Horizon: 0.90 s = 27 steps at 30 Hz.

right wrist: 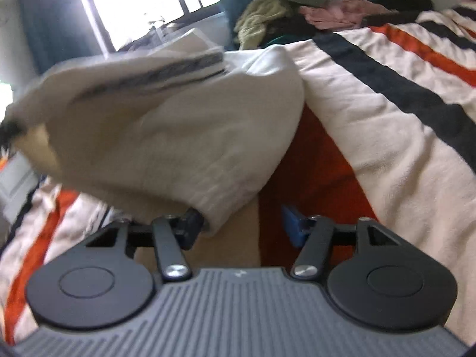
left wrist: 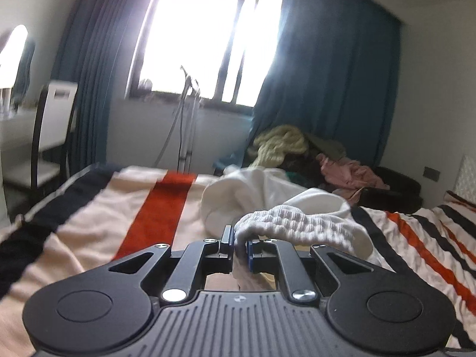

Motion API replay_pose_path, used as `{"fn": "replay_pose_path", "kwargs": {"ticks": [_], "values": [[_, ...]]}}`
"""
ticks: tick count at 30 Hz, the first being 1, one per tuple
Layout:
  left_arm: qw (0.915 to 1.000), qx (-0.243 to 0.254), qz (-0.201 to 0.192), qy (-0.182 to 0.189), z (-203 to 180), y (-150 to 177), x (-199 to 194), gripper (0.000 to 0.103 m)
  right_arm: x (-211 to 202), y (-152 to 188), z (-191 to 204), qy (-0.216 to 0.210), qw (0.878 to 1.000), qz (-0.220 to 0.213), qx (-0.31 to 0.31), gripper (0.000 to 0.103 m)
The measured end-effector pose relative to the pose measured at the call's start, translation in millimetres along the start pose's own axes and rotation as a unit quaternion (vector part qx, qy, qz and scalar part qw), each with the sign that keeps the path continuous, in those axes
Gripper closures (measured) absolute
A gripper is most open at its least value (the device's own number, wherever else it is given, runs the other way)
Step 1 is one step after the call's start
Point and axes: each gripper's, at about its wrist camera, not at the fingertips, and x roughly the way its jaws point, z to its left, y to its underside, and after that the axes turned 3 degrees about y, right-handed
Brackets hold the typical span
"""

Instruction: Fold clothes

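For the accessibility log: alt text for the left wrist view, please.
The left tool is shut on the ribbed edge of a white garment lying on a striped blanket. Behind it are a clothes pile, blue curtains and a bright window.

Left gripper [left wrist: 240,245] pointing forward and slightly downward, seen from behind over its grey ribbed body; black linkage arms drawn in toward the centre; fingers [left wrist: 226,242] nearly together, clamped on a fold of white ribbed fabric [left wrist: 297,223] bunched just ahead of the tips; blue pad edges just visible on either side of the pinch. Right gripper [right wrist: 244,223] tilted more steeply downward; fingers well apart, one black finger [right wrist: 190,226] on the left touching the hem of a cream garment [right wrist: 178,125], the other with its blue pad [right wrist: 293,226] on the right standing free; nothing pressed between them; image blurred.
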Motion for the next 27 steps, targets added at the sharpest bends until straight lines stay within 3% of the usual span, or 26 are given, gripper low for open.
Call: {"fn": "replay_pose_path", "kwargs": {"ticks": [5,6,7,9,16,22,25,27], "values": [[0.9982,-0.039,0.046,-0.01,31.8,11.8,29.9,0.094,20.0,0.2,13.9,0.001,1.0,-0.001,-0.029,0.043],[0.9974,-0.045,0.054,-0.012,37.2,14.2,35.6,0.094,20.5,0.5,17.4,0.003,0.999,-0.007,-0.038,0.049],[0.9969,-0.048,0.06,-0.014,39.1,16.8,41.5,0.094,19.3,0.2,20.3,0.003,0.999,-0.012,-0.044,0.063],[0.9954,-0.061,0.074,-0.011,45.7,20.4,49.9,0.093,13.5,-2.8,28.4,0.013,0.997,-0.026,-0.065,0.07],[0.9875,-0.087,0.131,0.007,53.7,21.8,48.9,0.091,-25.3,-16.5,37.7,0.007,0.995,-0.072,-0.073,0.078],[0.9711,-0.129,0.197,0.039,64.9,28.4,38.0,0.091,-79.4,-19.2,51.3,-0.005,0.988,-0.122,-0.096,0.08],[0.953,-0.178,0.241,0.046,79.2,34.3,32.8,0.091,-91.8,-16.2,53.1,0.009,0.983,-0.131,-0.126,0.08],[0.9462,-0.201,0.249,0.05,84.8,34.3,21.7,0.089,-92.0,-16.8,47.8,0.009,0.986,-0.121,-0.114,0.08]]}}
